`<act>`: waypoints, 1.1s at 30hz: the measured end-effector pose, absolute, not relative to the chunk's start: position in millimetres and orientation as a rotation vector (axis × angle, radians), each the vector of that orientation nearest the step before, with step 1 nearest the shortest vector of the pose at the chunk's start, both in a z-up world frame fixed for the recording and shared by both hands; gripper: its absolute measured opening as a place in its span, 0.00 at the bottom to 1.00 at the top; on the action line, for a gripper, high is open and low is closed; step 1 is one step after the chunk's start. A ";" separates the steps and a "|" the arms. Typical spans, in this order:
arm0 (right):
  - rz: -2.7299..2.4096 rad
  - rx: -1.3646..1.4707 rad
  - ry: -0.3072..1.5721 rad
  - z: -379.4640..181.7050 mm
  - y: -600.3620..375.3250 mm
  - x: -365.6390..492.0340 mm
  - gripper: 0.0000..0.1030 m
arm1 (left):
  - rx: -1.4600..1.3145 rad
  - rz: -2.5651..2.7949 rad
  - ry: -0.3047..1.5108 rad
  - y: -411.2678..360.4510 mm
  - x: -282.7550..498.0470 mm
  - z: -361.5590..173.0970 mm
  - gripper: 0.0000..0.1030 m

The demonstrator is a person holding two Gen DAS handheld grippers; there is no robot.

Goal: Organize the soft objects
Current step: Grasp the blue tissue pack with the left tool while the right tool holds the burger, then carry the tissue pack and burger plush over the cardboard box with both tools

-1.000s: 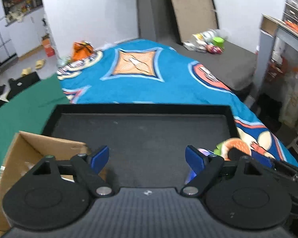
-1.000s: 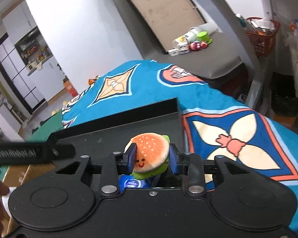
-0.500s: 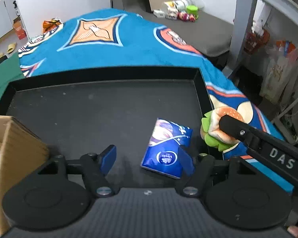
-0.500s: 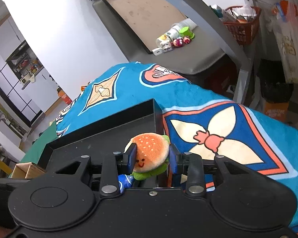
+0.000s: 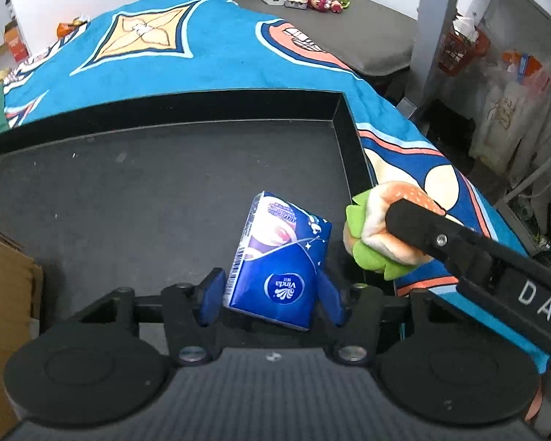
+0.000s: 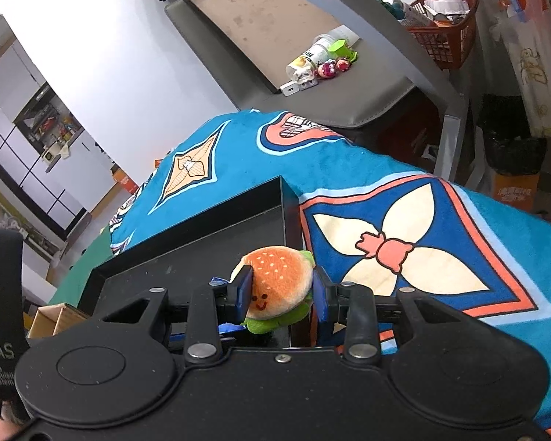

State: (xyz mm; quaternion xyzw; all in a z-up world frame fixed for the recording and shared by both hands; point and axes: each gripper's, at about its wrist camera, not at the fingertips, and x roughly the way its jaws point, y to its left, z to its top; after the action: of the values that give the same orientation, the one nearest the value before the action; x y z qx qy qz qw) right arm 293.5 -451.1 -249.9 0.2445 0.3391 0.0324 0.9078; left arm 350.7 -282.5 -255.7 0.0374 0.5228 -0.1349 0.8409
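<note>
Left wrist: our left gripper fingers apart, straddling tissue pack; soft, light, grip mid-sides. Right gripper clamped on plush burger

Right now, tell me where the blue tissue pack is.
In the left wrist view the blue tissue pack lies in the black tray near its right wall, between the left tongs' fingers, just left of the plush burger.

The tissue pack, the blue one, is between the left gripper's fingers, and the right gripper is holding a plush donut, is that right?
Not quite: the right gripper holds a plush hamburger, as the right wrist view shows. The blue tissue pack is between the left gripper's fingers.
</note>
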 end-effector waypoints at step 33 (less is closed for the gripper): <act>0.126 0.367 0.658 -181.8 -387.7 243.8 0.33 | -0.069 -0.225 0.978 -174.3 278.9 -149.8 0.33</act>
State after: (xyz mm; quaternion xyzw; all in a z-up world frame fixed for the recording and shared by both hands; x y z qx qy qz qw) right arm 243.8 -387.7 -181.8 0.1791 0.3211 0.0616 0.9279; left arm 278.9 -174.3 -149.8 -0.0332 0.4686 -0.1076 0.8762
